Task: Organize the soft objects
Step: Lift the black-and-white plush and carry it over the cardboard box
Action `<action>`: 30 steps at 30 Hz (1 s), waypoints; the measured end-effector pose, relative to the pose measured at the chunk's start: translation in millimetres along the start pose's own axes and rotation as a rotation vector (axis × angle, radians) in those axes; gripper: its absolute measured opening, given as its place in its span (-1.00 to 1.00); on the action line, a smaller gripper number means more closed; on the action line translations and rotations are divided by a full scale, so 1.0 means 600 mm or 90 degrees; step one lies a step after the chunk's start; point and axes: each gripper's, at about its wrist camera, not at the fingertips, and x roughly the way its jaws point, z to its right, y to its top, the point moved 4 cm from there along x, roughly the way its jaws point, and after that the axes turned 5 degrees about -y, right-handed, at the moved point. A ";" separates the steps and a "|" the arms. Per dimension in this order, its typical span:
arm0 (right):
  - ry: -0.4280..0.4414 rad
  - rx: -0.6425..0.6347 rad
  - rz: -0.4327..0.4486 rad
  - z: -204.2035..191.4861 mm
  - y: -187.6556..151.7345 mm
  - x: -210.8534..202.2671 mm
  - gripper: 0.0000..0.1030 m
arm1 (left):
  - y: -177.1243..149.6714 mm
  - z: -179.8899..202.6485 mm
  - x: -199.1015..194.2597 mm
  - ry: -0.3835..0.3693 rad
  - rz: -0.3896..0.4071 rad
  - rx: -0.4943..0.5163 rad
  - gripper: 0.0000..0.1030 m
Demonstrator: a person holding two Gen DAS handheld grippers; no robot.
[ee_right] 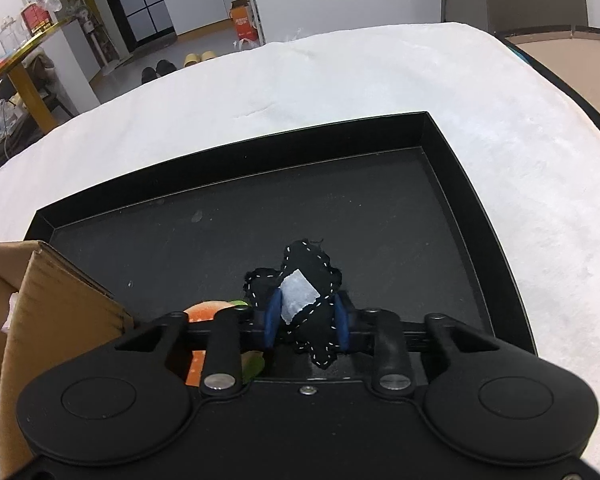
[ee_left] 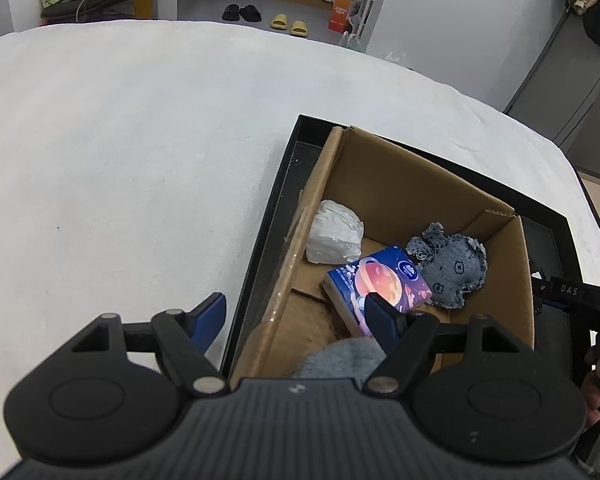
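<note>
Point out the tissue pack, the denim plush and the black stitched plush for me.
tissue pack (ee_left: 380, 280), left wrist view, its printed top face.
denim plush (ee_left: 454, 266), left wrist view, its face.
black stitched plush (ee_right: 316, 268), right wrist view, its upper body.

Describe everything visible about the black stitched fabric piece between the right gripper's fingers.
The black fabric piece is a small, soft, irregular lobed cushion of dark cloth, edged with white running stitches, with a pale rectangular patch on its face. It sits tilted between the blue pads of the right gripper, which press on its sides, above the floor of the black tray. Its lower tip hangs below the fingers.
</note>
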 end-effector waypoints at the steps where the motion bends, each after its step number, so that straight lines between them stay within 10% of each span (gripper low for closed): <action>1: -0.002 0.001 0.001 0.000 -0.001 -0.003 -0.53 | -0.001 0.001 -0.001 -0.002 0.000 0.002 0.45; 30: -0.031 0.032 0.066 0.014 -0.006 -0.139 -0.54 | -0.017 0.013 -0.026 -0.061 -0.011 0.033 0.45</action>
